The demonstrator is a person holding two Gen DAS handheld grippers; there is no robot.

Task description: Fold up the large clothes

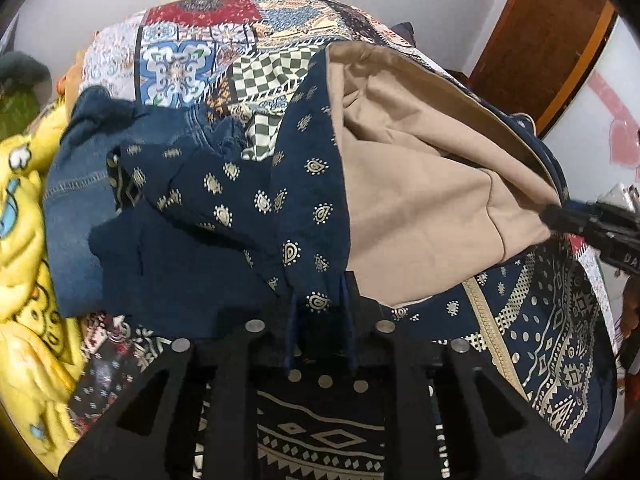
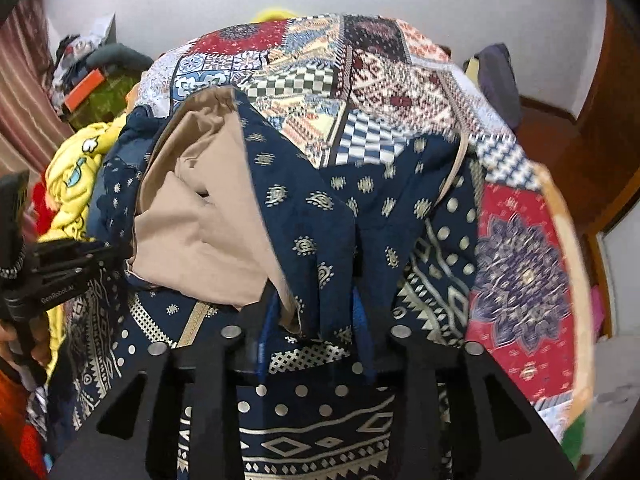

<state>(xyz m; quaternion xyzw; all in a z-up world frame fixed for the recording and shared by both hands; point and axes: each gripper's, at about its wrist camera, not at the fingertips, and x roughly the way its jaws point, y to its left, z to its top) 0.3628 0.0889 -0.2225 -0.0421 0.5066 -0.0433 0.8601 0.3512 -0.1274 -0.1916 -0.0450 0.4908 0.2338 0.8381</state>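
A large navy garment with gold paisley print and a beige lining (image 1: pixel 304 184) lies over the patchwork bedspread (image 1: pixel 224 40). My left gripper (image 1: pixel 320 312) is shut on its navy edge, cloth bunched between the jaws. My right gripper (image 2: pixel 320 312) is shut on another navy edge of the same garment (image 2: pixel 320 220), with beige lining (image 2: pixel 192 224) folded over to the left. The right gripper also shows in the left wrist view (image 1: pixel 592 224) at the lining's far corner. The left gripper shows in the right wrist view (image 2: pixel 64 264) at the left.
A denim piece (image 1: pixel 80 184) and a yellow cartoon-print cloth (image 1: pixel 24 240) lie left of the garment. A wooden door (image 1: pixel 552 40) stands at the right. Clutter, with an orange box (image 2: pixel 84 88), sits at the back left. The bed's edge (image 2: pixel 572 280) runs on the right.
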